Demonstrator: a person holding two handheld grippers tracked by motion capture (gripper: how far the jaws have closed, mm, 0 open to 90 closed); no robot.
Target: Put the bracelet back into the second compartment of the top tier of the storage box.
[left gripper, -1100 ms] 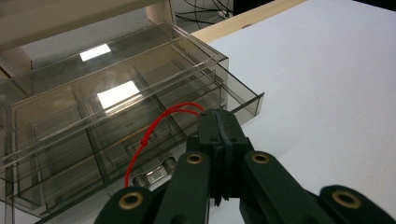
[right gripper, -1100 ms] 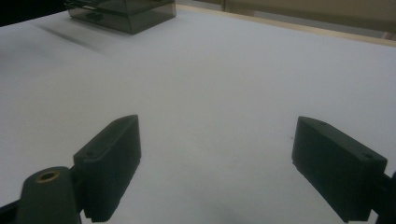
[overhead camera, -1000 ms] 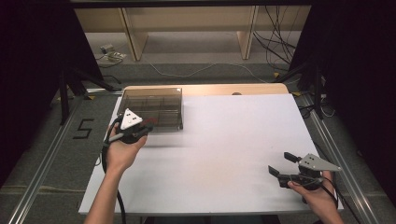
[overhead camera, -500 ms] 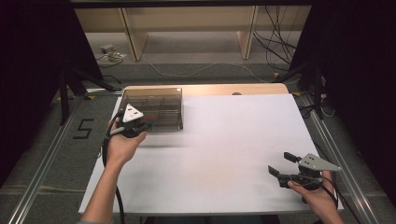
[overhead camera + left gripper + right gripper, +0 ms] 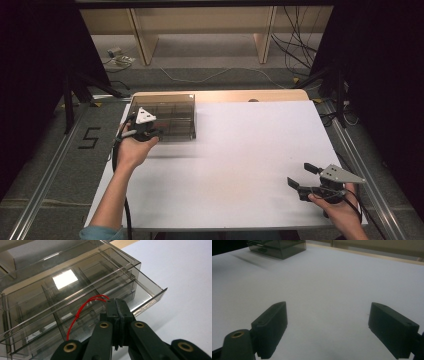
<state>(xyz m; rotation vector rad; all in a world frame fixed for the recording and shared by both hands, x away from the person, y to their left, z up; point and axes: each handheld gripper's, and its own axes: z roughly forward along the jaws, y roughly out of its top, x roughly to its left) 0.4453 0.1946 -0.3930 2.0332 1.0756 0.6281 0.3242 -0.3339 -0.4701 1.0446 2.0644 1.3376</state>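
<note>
Left gripper: fingers pressed together, clamped on a loop of red string. The string arcs from the fingertips down and to the left in the left gripper view, with a small knot partway along. Whether the string is tied to the box cannot be told.

Smoky clear plastic organiser box: directly beyond the left fingertips. Several thin dividers split the inside into compartments. A shallow drawer-like tray of the same plastic juts out of the box toward the open white surface, its front lip raised. A bright square reflection sits on the top panel.

Left gripper, high view: at the near left corner of the box, grey three-cornered plate on top, held by the left hand, cable trailing along the forearm.

Right gripper: fingers spread wide apart, nothing between them, low over the bare white surface. In the high view it sits at the near right corner, held by the right hand, well apart from the box.

Tabletop: white sheet over a wooden top, the box at its far left corner.

Surroundings: grey floor with a "5" marking left of the tabletop; loose cables beyond.
</note>
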